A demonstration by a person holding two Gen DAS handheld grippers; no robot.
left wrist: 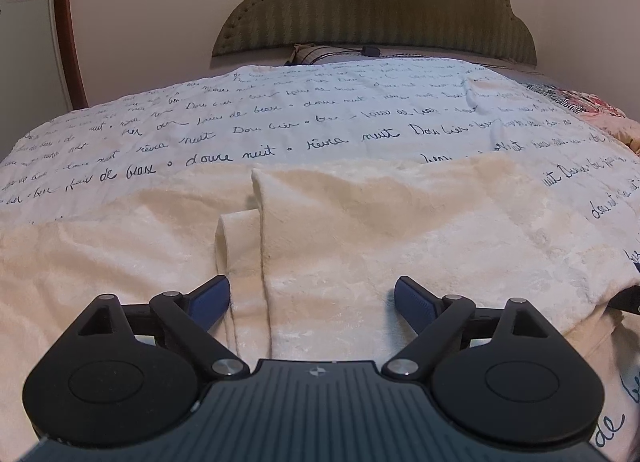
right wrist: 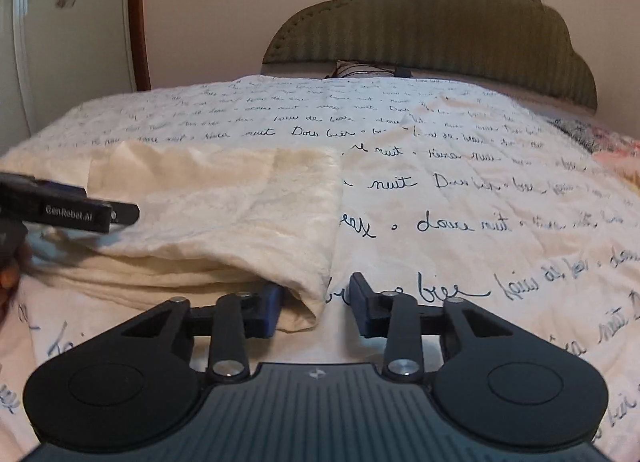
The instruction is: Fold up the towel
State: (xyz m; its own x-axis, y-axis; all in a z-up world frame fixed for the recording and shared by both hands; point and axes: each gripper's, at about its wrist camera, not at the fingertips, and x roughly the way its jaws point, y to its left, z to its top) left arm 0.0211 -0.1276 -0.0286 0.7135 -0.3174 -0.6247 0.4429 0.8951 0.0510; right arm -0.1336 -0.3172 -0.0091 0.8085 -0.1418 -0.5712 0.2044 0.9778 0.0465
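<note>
Right gripper (right wrist: 316,304) fingers stand parted around the cream towel (right wrist: 224,206) near right corner, not yet pinching; left gripper (left wrist: 312,298) fingers released above its folds on the bed (right wrist: 460,190); clamp every layer before lifting

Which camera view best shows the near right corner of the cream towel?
The right wrist view: the towel's folded near corner hangs between the right tongs, which have not closed on it. The left wrist view shows only the towel's broad top and a lengthwise fold; that corner lies out of frame.
</note>
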